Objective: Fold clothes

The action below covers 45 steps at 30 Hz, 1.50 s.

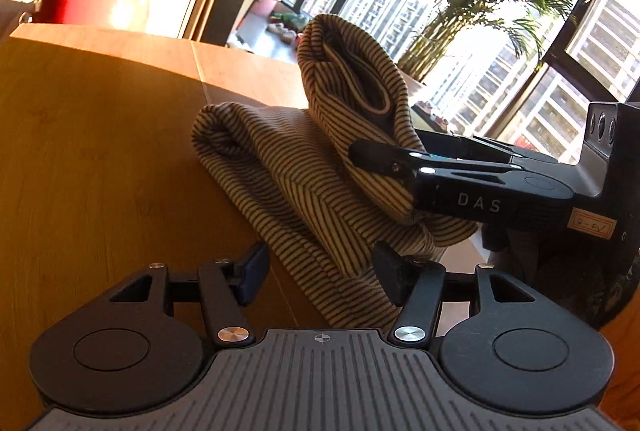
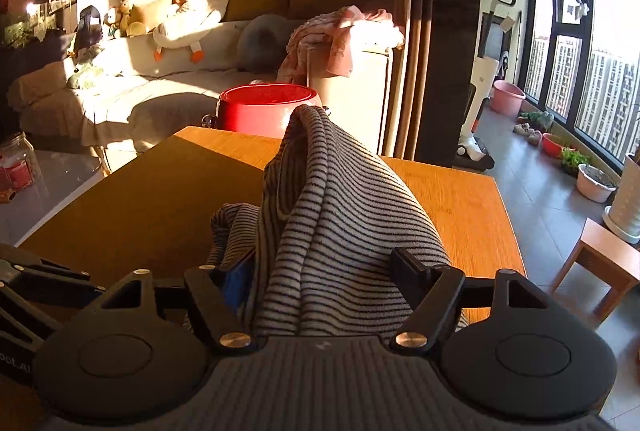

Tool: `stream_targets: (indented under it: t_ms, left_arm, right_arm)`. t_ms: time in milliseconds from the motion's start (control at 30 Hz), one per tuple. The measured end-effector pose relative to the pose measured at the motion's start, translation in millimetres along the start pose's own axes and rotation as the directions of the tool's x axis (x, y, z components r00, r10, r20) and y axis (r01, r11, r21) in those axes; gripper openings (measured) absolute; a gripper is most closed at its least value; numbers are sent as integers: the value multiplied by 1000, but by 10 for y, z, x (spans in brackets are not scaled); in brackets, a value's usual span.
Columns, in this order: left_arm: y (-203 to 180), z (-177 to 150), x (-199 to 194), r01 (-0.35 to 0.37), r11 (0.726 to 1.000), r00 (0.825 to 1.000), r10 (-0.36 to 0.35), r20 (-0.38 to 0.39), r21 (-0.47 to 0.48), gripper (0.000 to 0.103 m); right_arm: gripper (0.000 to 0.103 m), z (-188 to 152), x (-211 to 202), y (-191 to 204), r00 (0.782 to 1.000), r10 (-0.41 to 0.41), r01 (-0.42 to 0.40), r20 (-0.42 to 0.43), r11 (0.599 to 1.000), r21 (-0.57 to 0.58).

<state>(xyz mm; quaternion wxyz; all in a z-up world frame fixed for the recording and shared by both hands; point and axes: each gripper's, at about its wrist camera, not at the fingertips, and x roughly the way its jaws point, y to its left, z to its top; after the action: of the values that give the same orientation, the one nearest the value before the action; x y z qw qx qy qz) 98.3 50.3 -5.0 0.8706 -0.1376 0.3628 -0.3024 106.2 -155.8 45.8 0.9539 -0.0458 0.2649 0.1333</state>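
Observation:
A beige garment with thin dark stripes (image 1: 288, 167) lies bunched on the wooden table (image 1: 100, 151). One fold stands up in a peak (image 1: 344, 63). My left gripper (image 1: 320, 277) is open at the near edge. The cloth runs between its fingers and touches only the right one. My right gripper (image 1: 364, 155) comes in from the right against the raised fold. In the right wrist view its fingers (image 2: 406, 271) are spread wide, so the right gripper (image 2: 322, 275) is open. The striped garment (image 2: 328, 199) is heaped between them and hides the fingertips. Part of my left gripper's body (image 2: 40, 283) shows at the lower left.
A red tub (image 2: 268, 109) stands just past the table's far edge (image 2: 224, 133). To the right are a small wooden stool (image 2: 600, 263) and potted plants (image 2: 596, 183) by the windows. A sofa (image 2: 120, 91) with plush toys lies behind, and a glass jar (image 2: 16, 163) stands left.

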Motion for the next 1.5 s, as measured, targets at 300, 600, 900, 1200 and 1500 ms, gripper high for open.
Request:
stream_targets:
  t_ms: [300, 600, 900, 1200, 1500]
  left_arm:
    - [5, 1, 273, 121, 992, 992, -122, -33, -21, 54]
    - [45, -22, 162, 96, 995, 994, -95, -47, 7, 50]
    - [300, 109, -268, -52, 999, 999, 52, 17, 1, 65]
    - [33, 534, -240, 6, 1000, 986, -1, 167, -28, 65]
    - [-148, 579, 303, -42, 997, 991, 33, 127, 65, 70]
  right_arm:
    - [18, 266, -409, 57, 995, 29, -23, 92, 997, -72]
    - [29, 51, -74, 440, 992, 122, -125, -39, 986, -107]
    - [45, -17, -130, 528, 982, 191, -191, -8, 974, -121]
    - [57, -352, -76, 971, 989, 138, -149, -55, 931, -334]
    - [58, -6, -463, 216, 959, 284, -284, -21, 954, -100]
